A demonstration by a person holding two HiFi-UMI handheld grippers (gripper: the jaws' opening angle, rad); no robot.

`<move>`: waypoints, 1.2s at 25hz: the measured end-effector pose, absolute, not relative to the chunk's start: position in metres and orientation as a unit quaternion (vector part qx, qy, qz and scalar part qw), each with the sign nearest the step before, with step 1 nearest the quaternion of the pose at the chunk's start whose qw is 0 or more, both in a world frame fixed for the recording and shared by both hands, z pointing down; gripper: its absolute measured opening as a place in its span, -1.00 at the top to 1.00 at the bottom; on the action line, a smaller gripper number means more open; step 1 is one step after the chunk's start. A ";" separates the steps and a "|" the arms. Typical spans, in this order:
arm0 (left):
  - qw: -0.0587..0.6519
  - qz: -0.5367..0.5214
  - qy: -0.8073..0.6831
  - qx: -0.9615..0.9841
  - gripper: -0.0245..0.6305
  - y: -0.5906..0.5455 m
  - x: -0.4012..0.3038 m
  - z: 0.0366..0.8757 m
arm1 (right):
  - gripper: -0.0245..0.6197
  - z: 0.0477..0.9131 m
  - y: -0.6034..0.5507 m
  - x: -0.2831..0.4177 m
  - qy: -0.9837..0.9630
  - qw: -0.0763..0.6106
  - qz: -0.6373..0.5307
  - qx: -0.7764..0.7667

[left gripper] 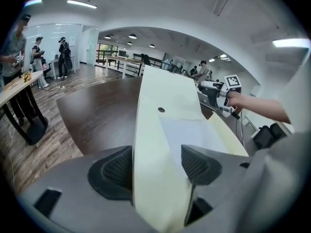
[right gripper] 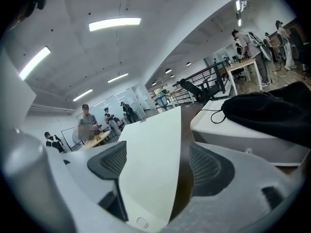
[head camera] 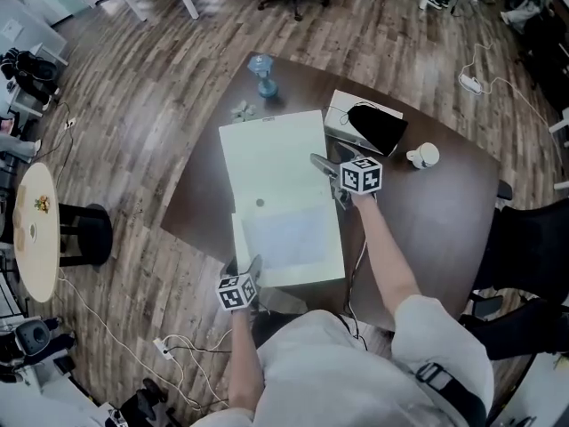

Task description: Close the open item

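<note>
**Operator:** State and location?

**Me:** The pale lid (head camera: 276, 176) lay mid-counter (head camera: 427, 212). My left fingers (left gripper: 112, 171) clamped its near-left corner. My right fingers (right gripper: 206, 166) stood wide around its right edge, not pressing.

**Operator:** Hazard?

**Me:** Probably uneven lowering: the lid could twist or slip.

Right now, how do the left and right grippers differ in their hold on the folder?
The left gripper is at the near left corner of the folder; the right gripper is at its right edge, farther away. The folder fills the left gripper's jaws; in the right gripper's it leans to one side, leaving a gap. Both straddle the folder.
</note>
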State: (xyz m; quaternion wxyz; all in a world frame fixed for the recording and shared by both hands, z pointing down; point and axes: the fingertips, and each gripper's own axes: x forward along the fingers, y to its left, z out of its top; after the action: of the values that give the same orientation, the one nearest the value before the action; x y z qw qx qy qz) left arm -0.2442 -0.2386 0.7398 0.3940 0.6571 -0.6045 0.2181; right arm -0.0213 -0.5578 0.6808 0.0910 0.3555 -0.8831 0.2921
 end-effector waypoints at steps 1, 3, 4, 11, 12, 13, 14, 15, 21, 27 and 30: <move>0.398 0.222 -0.603 0.654 -0.01 -0.237 -0.243 0.744 | -0.34 0.685 -0.563 -0.023 -0.883 0.099 0.296 0.352; 0.402 0.222 -0.605 0.651 0.00 -0.234 -0.243 0.748 | -0.38 0.694 -0.570 -0.031 -0.880 0.110 0.312 0.341; 0.402 0.221 -0.605 0.651 -0.01 -0.233 -0.243 0.748 | -0.41 0.699 -0.572 -0.034 -0.879 0.117 0.317 0.337; 0.405 0.207 -0.601 0.657 -0.01 -0.234 -0.244 0.747 | -0.45 0.732 -0.576 -0.042 -0.856 0.153 0.360 0.338; 0.404 0.208 -0.600 0.658 -0.01 -0.234 -0.245 0.747 | -0.45 0.734 -0.574 -0.045 -0.856 0.156 0.363 0.334; 0.404 0.210 -0.600 0.658 -0.01 -0.235 -0.245 0.747 | -0.42 0.735 -0.572 -0.047 -0.856 0.157 0.364 0.330; 0.403 0.211 -0.599 0.659 -0.01 -0.235 -0.245 0.748 | -0.41 0.735 -0.571 -0.049 -0.857 0.155 0.366 0.327; 0.403 0.212 -0.599 0.659 -0.01 -0.235 -0.245 0.749 | -0.40 0.733 -0.569 -0.051 -0.858 0.151 0.368 0.324; 0.402 0.212 -0.599 0.659 -0.01 -0.234 -0.244 0.750 | -0.32 0.716 -0.558 -0.058 -0.871 0.136 0.366 0.299; 0.402 0.216 -0.598 0.659 -0.01 -0.232 -0.245 0.749 | -0.19 0.697 -0.544 -0.054 -0.886 0.125 0.352 0.275; 0.401 0.214 -0.599 0.659 -0.01 -0.232 -0.245 0.748 | -0.11 0.679 -0.534 -0.055 -0.897 0.114 0.348 0.247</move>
State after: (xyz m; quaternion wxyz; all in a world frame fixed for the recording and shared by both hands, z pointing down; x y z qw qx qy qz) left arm -0.2445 -0.2324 0.7482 0.4007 0.6593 -0.5993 0.2137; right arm -0.0551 -0.5340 0.6795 0.1140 0.2473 -0.8972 0.3476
